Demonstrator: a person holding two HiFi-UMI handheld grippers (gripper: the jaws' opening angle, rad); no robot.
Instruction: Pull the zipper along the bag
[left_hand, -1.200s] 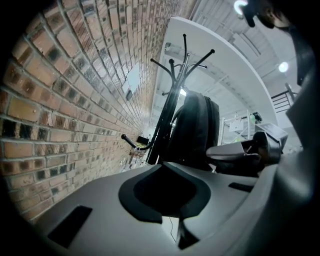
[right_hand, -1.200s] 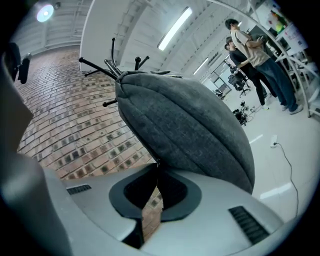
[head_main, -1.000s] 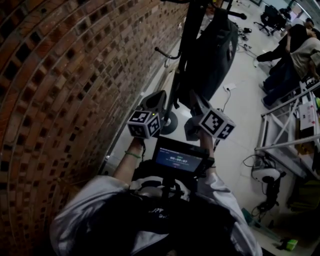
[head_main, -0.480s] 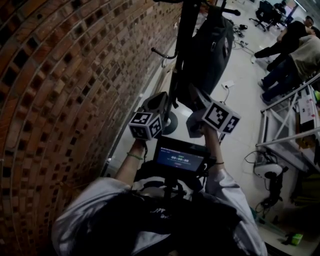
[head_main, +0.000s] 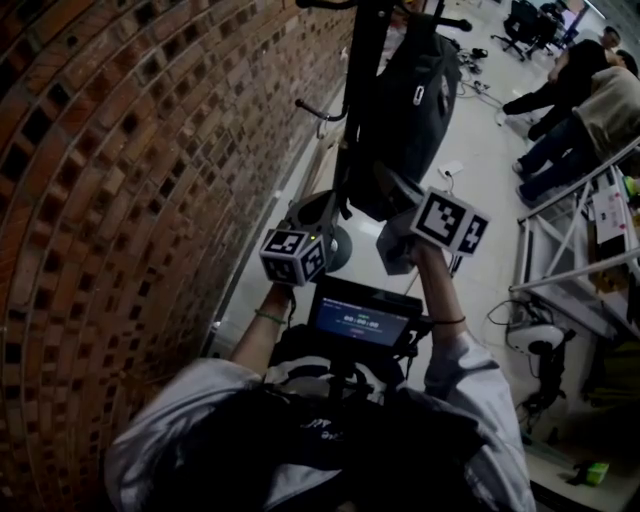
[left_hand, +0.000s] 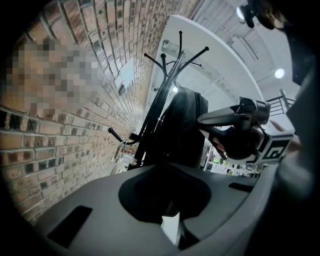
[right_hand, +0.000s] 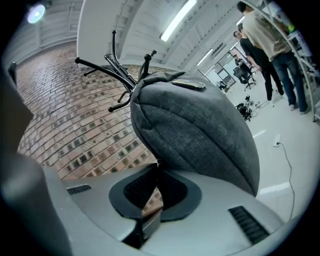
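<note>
A dark grey backpack (head_main: 415, 95) hangs from a black coat rack (head_main: 362, 90) beside the brick wall. My right gripper (head_main: 385, 182) is at the bag's lower front. In the right gripper view its jaws (right_hand: 156, 167) are together, pinching a small dark zipper pull (right_hand: 156, 163) at the bag's (right_hand: 195, 132) seam. My left gripper (head_main: 322, 198) sits at the bag's bottom left corner. In the left gripper view its jaws (left_hand: 169, 167) look closed where the bag's (left_hand: 180, 127) bottom edge meets them, and the pinch itself is dark. The right gripper (left_hand: 235, 130) shows at that view's right.
The brick wall (head_main: 120, 180) runs close along the left. The rack's round base (head_main: 335, 245) stands on the pale floor. People (head_main: 590, 90) stand at the back right, a metal frame (head_main: 570, 250) is at the right, and cables (head_main: 505, 320) lie on the floor. A small screen (head_main: 360, 320) hangs at my chest.
The right gripper has risen slightly and moved farther out along the bag. The left gripper has stayed almost still at the bag's bottom.
</note>
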